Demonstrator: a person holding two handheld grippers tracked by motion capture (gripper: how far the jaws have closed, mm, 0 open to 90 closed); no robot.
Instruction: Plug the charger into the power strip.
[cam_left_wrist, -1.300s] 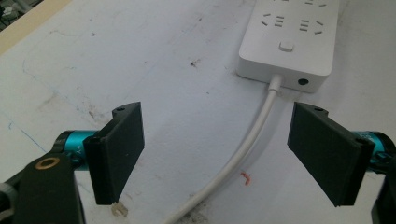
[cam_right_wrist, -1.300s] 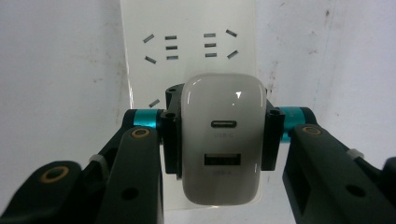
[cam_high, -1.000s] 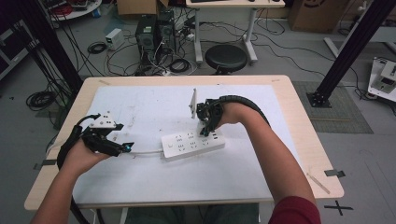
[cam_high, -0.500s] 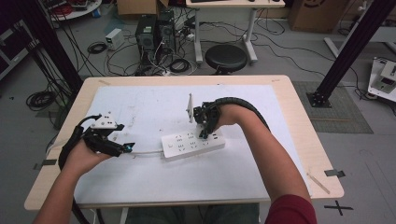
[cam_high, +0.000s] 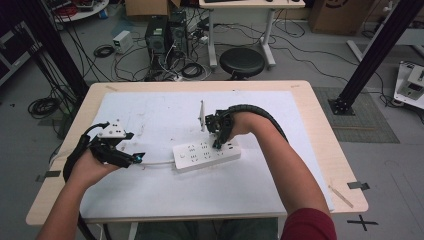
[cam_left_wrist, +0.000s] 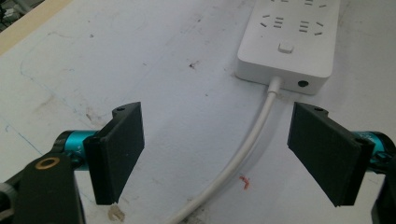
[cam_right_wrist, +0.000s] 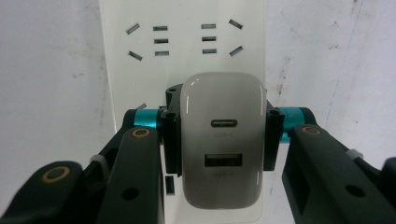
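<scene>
Our right gripper (cam_right_wrist: 219, 135) is clamped on a white USB charger (cam_right_wrist: 220, 140), one black jaw pressed flat against each of its sides. The charger's face is turned toward that gripper's camera, with an oval USB-C port above a rectangular USB-A port. Directly beneath it lies the white power strip (cam_right_wrist: 182, 56), whose paired slot sockets we see just beyond the charger; whether the charger's prongs are seated in a socket we cannot tell. In the high view the right gripper (cam_high: 218, 140) points down onto the right half of the power strip (cam_high: 206, 155), with its black cable arching back over our forearm.

Our left gripper (cam_left_wrist: 217, 154) has its jaws standing wide apart with nothing pressed between them. The strip's white cord (cam_left_wrist: 247, 149) runs along the table between the two jaws, touching neither, up to the end of the power strip (cam_left_wrist: 287, 46), where a small round hole sits beside the cord's entry and a push button sits on top. In the high view the left gripper (cam_high: 131, 159) rests low near the table's left side, aimed toward the strip along the cord (cam_high: 157, 164).

The strip lies near the middle of the white sheet (cam_high: 150, 115) covering the wooden table (cam_high: 320, 130).
</scene>
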